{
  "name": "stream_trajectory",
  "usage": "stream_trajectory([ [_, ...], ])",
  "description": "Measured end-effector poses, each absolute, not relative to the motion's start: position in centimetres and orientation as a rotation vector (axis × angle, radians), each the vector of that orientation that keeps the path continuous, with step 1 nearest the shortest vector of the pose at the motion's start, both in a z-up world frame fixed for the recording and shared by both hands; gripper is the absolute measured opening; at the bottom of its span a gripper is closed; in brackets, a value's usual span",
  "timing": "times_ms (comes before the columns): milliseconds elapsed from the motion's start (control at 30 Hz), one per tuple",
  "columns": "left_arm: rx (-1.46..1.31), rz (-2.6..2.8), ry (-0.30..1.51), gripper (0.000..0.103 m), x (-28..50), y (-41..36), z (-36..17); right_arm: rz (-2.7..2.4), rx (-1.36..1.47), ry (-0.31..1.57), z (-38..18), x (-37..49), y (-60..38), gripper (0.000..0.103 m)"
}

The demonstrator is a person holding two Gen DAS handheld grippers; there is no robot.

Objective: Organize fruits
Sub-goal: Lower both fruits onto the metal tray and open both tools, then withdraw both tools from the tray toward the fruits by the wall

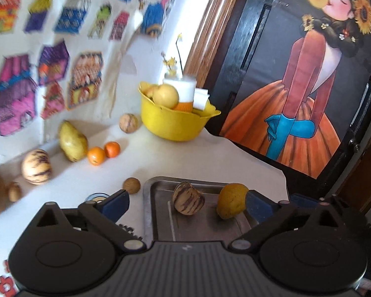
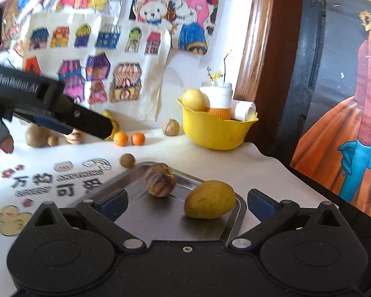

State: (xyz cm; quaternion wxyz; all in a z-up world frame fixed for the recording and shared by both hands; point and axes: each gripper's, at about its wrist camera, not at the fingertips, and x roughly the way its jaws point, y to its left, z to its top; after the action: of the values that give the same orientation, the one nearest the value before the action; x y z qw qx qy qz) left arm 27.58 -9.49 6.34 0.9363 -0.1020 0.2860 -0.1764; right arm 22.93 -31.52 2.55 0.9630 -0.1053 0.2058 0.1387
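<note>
A metal tray (image 1: 160,225) lies on the white table just in front of both grippers. In it rest a brown-striped fruit (image 1: 188,201) on the left and a plain yellow fruit (image 1: 232,200) on the right. My left gripper (image 1: 186,203) is wide open above the tray's near side, its blue pads clear of both fruits. In the right wrist view the same striped fruit (image 2: 159,179) and yellow fruit (image 2: 210,203) sit in the tray (image 2: 133,212). My right gripper (image 2: 186,201) is wide open too and holds nothing.
Along the wall lie a large striped melon (image 1: 37,167), a yellow pear-shaped fruit (image 1: 73,144), two oranges (image 1: 96,156), a round striped fruit (image 1: 128,123) and small brown fruits (image 1: 131,185). A yellow bowl (image 1: 175,126) stands at the back. The table edge (image 1: 282,173) runs close on the right.
</note>
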Motion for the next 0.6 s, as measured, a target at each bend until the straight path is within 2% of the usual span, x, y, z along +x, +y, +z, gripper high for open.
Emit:
stream_trajectory([
  [600, -0.136, -0.260, 0.442, 0.103, 13.1, -6.6, 6.9, 0.274, -0.130, 0.375, 4.9, 9.8, -30.2, 0.102],
])
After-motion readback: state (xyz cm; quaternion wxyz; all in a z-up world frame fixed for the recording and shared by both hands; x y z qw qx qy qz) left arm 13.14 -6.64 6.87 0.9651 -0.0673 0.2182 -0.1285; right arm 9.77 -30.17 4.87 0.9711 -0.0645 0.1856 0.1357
